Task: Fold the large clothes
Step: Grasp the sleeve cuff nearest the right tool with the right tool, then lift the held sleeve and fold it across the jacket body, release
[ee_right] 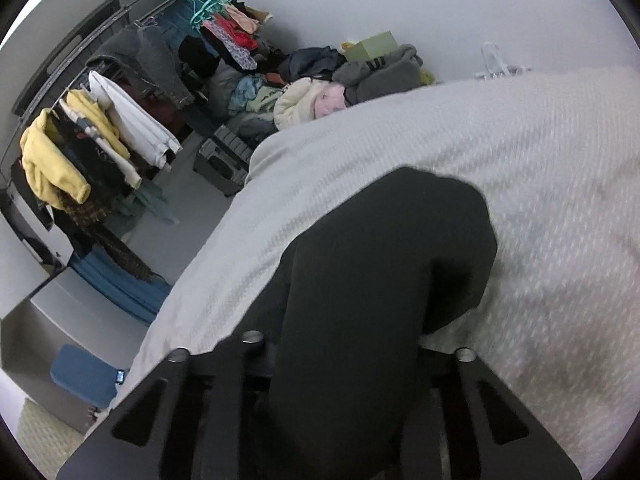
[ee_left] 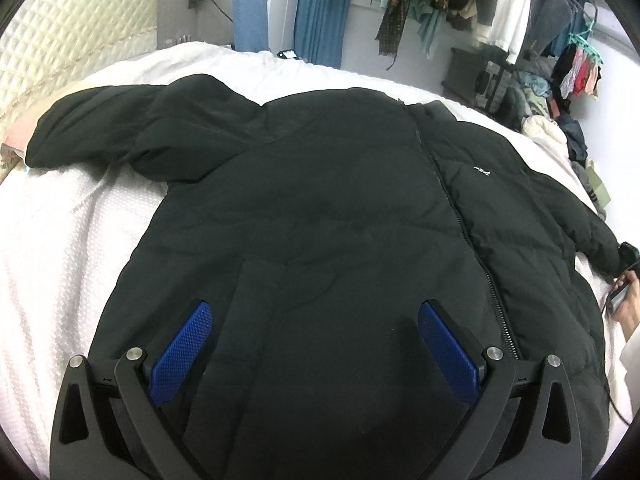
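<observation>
A large black puffer jacket (ee_left: 320, 200) lies front up on the white bedspread (ee_left: 72, 240), zipper running down its right half, both sleeves spread out. My left gripper (ee_left: 316, 344) is open, its blue pads (ee_left: 184, 352) hovering over the jacket's lower hem. In the right wrist view, the right gripper (ee_right: 344, 344) is shut on the jacket's sleeve end (ee_right: 380, 248), which bulges up between the jaws and hides the pads. In the left wrist view the right gripper (ee_left: 624, 264) and a hand show at the far right by the sleeve cuff.
A quilted headboard (ee_left: 72, 40) stands at the left. A clothes rack (ee_right: 100, 120) with hanging garments and a pile of clothes (ee_right: 312, 84) stand beyond the bed. A blue padded board (ee_left: 250, 12) leans on the wall. Grey floor (ee_right: 168, 232) lies beside the bed.
</observation>
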{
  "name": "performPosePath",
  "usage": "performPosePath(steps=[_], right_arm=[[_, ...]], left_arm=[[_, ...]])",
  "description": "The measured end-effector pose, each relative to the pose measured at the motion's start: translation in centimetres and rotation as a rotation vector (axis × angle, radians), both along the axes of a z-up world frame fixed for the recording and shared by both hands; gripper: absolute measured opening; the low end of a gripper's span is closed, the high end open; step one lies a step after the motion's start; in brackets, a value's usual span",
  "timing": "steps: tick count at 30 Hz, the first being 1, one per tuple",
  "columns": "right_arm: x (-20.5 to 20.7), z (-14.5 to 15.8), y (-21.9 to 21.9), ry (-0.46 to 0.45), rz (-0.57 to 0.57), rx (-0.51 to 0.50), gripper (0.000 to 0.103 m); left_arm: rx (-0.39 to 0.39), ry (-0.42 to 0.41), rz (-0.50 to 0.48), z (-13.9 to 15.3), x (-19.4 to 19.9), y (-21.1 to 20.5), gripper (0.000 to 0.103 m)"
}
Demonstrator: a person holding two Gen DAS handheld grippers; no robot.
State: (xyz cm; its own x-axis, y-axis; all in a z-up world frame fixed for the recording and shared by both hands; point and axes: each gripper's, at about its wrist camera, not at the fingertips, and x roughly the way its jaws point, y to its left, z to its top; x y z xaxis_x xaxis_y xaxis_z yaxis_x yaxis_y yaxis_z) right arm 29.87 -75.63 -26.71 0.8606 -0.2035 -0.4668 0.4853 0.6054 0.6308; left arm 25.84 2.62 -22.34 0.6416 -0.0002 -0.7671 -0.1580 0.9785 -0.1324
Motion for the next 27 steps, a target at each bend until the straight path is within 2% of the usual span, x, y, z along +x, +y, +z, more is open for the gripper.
performPosePath(steps=[5,8,10,12,16,19,21,27], right_arm=[[-0.5,4.7,0.8,-0.005,-0.001,-0.084,0.008],[-1.5,9.2,1.6,-0.042,-0.011,-0.133,0.007],[-1.7,11.9,2.2,-0.069,-0.006,-0.156,0.006],[-1.6,15.9,3.5,-0.097,0.003,-0.181,0.006],[-0.2,24.4,8.6,-0.136,0.062,-0.301,0.006],[0.4,29.7,13.2,-0.148,0.106,-0.396,0.006],[0.6,32.3,16.5,-0.157,0.145,-0.463,0.006],[2.2,37.7,28.4,-0.184,0.287,-0.605,0.007]], left_arm=[[0.051,-0.024,-0.004,0.8,-0.8,-0.2,0.103],[0.083,-0.052,-0.012,1.7,-1.4,-0.1,0.103],[0.085,-0.068,-0.02,2.5,-1.9,0.1,0.103],[0.078,-0.08,-0.017,3.0,-2.5,0.7,0.103],[0.087,-0.093,-0.028,4.3,-3.5,1.7,0.103],[0.114,-0.103,-0.038,4.9,-4.2,2.1,0.103],[0.145,-0.113,-0.042,5.3,-4.6,2.4,0.103],[0.148,-0.135,-0.058,6.1,-5.6,4.3,0.103]])
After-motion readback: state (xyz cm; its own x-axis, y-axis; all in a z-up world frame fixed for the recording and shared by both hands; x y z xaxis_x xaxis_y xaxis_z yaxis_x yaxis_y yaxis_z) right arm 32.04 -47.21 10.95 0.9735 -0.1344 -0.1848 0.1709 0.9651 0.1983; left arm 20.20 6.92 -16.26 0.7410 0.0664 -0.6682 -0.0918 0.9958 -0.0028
